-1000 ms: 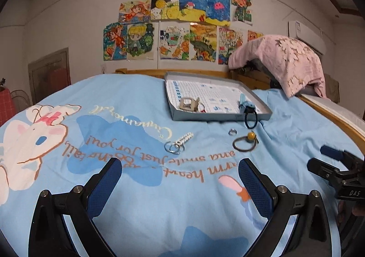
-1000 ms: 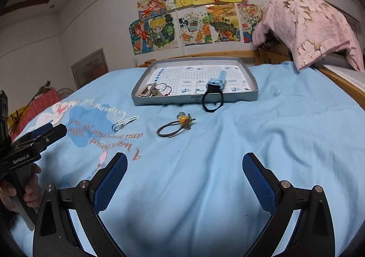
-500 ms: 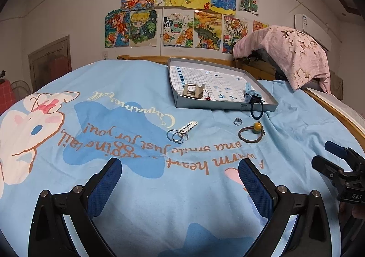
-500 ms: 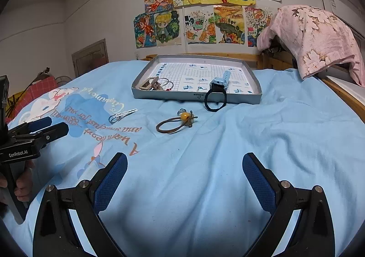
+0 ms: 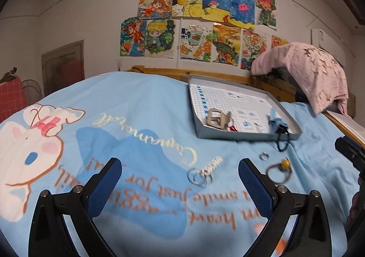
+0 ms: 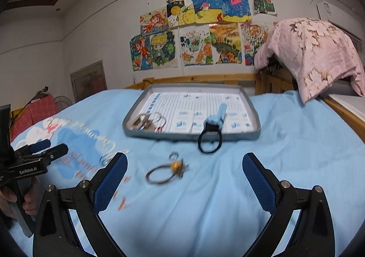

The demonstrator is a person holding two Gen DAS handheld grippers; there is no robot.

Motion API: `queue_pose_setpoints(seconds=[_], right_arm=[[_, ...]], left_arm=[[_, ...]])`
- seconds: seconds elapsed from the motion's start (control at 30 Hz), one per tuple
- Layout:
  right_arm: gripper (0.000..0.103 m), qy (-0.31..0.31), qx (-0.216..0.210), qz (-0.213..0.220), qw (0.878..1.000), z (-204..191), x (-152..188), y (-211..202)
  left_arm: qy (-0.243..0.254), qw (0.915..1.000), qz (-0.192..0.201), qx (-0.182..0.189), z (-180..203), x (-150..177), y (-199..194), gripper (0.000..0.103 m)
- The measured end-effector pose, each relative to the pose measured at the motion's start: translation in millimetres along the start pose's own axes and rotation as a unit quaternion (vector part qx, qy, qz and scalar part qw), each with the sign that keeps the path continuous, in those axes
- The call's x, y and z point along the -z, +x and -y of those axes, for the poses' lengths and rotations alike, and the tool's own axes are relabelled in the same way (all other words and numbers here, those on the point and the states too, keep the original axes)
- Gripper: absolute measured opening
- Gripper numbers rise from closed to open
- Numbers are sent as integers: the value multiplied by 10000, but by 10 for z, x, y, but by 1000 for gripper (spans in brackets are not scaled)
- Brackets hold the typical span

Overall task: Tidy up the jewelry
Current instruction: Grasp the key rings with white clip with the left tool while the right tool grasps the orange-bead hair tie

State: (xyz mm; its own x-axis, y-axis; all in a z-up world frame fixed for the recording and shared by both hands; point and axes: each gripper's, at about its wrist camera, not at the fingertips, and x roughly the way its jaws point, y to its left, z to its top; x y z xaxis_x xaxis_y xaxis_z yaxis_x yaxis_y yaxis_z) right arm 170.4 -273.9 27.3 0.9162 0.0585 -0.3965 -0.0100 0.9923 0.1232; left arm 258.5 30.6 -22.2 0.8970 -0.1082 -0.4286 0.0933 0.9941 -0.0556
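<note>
A grey tray (image 5: 237, 137) (image 6: 159, 136) lies on the blue bedspread and holds a metal clasp piece (image 5: 217, 119) (image 6: 146, 122). A light blue piece with a black loop (image 5: 279, 130) (image 6: 211, 137) hangs over the tray's front rim. On the bedspread lie a silver keyring charm (image 5: 205, 171) (image 6: 105, 159), a small silver ring (image 5: 264, 156) (image 6: 173, 155) and a dark loop with a yellow bead (image 5: 279, 170) (image 6: 166, 171). My left gripper (image 5: 180, 179) is open just before the keyring charm. My right gripper (image 6: 184, 172) is open before the beaded loop.
A pink floral cloth (image 5: 305, 70) (image 6: 317, 51) drapes over something at the right of the bed. A wooden headboard (image 6: 200, 79) runs behind the tray. Drawings (image 5: 198, 29) cover the wall. A red checked item (image 5: 10, 97) stands at the left.
Both grippers have moved forward towards the jewelry. The keyring charm and the beaded loop now sit closer to the fingertips. Both stay open.
</note>
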Motion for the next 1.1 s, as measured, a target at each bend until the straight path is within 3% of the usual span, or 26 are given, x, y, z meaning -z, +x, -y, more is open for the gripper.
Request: queue_pose_setpoints(seconds=[0.17, 0.27, 0.37, 0.5, 0.57, 0.8, 1.1], right_arm=[[99, -103, 99, 331, 9994, -42, -114, 320], [99, -290, 136, 314, 9990, -97, -125, 551], [98, -283, 84, 137, 9995, -95, -69, 701], [85, -198, -81, -192, 9996, -47, 73, 770], [85, -176, -113, -461, 9987, -39, 123, 857], [68, -356, -256, -916, 9948, -98, 270, 1028], [54, -579, -438, -1158, 9906, -200, 335, 1095]], left_arm=[[194, 9998, 87, -34, 5, -65, 216, 103], [237, 9996, 55, 145, 0, -53, 309, 103], [258, 9988, -132, 392, 3, 97, 415, 99], [307, 9962, -464, 672, 30, 252, 542, 93], [370, 9954, -503, 729, 54, 287, 566, 92], [351, 9912, -742, 1034, 66, 312, 724, 67], [406, 9871, -1117, 1068, 147, 334, 909, 66]])
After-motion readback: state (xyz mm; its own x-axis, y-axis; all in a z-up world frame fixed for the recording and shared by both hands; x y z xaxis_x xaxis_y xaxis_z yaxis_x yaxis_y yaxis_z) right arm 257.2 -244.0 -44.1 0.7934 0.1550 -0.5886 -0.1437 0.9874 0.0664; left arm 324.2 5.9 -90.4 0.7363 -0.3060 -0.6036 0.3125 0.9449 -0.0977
